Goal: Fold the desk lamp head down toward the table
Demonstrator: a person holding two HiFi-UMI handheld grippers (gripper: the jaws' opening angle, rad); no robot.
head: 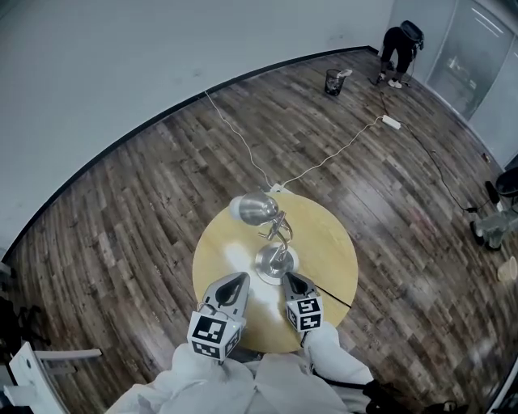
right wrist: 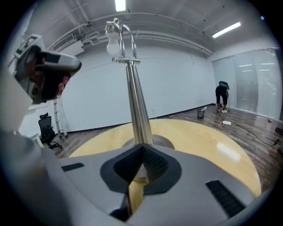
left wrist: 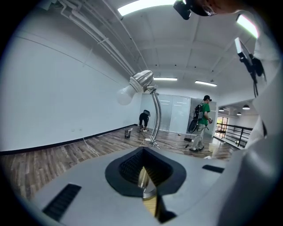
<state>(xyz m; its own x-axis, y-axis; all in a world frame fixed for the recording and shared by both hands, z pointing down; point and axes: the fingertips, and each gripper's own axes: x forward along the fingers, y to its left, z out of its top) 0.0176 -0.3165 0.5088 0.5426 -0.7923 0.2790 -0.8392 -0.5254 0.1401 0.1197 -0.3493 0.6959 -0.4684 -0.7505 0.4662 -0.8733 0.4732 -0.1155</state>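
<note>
Bright, cool and even throughout, lit from ceiling strips [left wrist: 142,6] at 12 o'clock in the left gripper view. Soft white glare on the table [head: 328,242] at 9 o'clock of the lamp base [head: 275,262] (another patch at 4 o'clock in the right gripper view), faint sheen on the floor [head: 356,194]. Barely any shadows. Strong fisheye bending and black corners in both gripper views; nearest foreground blurred, far room slightly soft.
</note>
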